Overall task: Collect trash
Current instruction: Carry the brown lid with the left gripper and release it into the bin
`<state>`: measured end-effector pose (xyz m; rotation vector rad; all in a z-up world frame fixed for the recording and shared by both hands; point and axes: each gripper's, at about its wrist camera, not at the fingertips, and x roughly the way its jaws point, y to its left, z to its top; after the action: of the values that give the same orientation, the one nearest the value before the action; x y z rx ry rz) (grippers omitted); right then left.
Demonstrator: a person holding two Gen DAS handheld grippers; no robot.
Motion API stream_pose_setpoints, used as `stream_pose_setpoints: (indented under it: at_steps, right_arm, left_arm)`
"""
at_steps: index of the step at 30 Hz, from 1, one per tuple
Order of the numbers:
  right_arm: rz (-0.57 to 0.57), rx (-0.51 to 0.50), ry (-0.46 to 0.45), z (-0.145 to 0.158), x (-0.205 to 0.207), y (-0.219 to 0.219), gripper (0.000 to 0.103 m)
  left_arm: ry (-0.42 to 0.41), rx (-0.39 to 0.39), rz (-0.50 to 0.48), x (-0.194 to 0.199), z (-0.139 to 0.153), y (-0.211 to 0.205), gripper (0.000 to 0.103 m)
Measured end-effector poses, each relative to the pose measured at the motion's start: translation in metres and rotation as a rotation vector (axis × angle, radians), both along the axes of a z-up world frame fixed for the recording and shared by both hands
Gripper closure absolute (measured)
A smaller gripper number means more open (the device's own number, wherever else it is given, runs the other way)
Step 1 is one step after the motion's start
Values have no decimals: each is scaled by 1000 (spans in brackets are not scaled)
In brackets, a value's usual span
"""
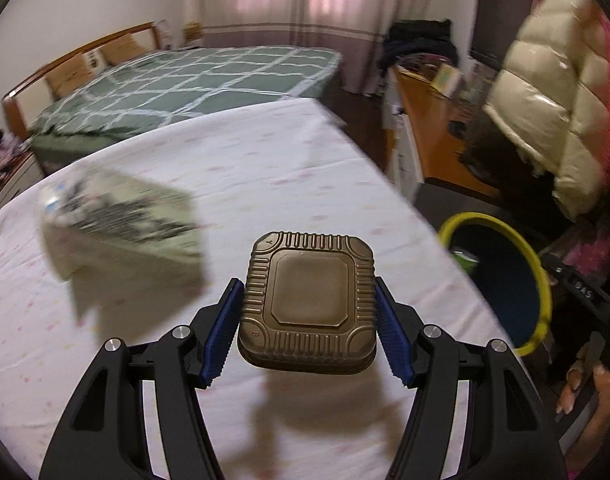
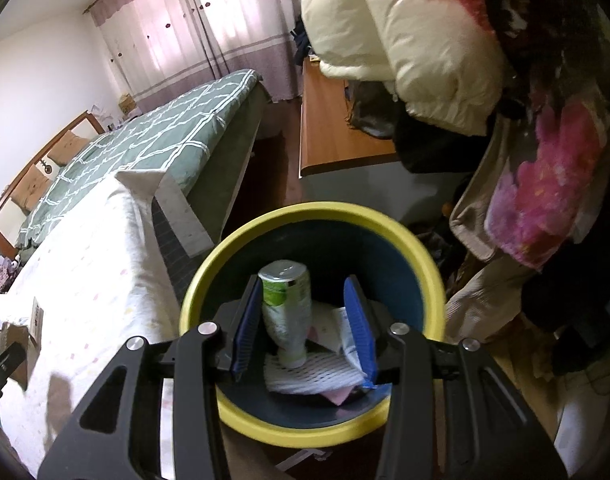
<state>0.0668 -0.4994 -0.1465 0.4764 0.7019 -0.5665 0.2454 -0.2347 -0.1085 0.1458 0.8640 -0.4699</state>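
My left gripper (image 1: 308, 312) is shut on a brown ribbed plastic container (image 1: 309, 300), held above the white-sheeted surface (image 1: 265, 168); its shadow falls below. A blurred greenish printed package (image 1: 121, 224) lies to its left on the sheet. The yellow-rimmed dark blue bin (image 1: 501, 280) stands off the surface's right edge. My right gripper (image 2: 307, 324) is open and empty over the bin (image 2: 233, 256). Inside lie a green-and-white bottle (image 2: 287, 308), white foam netting (image 2: 313, 376) and paper scraps.
A green checked bed (image 1: 193, 80) lies beyond the sheet. A wooden desk (image 1: 429, 120) stands to the right. A cream puffer jacket (image 2: 405, 40) and pink clothes (image 2: 545, 176) hang close above the bin. A cardboard box (image 2: 21, 332) sits at the left edge.
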Motion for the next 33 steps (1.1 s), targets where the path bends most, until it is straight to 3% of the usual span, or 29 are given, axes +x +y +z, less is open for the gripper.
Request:
stream_pose_setpoints:
  at_steps: [8, 16, 24, 27, 33]
  right_arm:
    - [20, -11, 11, -3, -28, -21, 58]
    - [-24, -13, -7, 2, -63, -44, 57]
    - [-65, -20, -23, 8, -86, -58, 56]
    - [-67, -19, -20, 7, -87, -58, 56]
    - [-46, -10, -11, 4, -77, -53, 56]
  left_arm:
    - [2, 23, -149, -23, -4, -101, 40]
    - [6, 56, -244, -38, -14, -176, 40]
    - [22, 93, -282, -42, -34, -214, 39]
    - [5, 111, -267, -40, -38, -216, 19]
    - [-24, 69, -215, -34, -20, -185, 17]
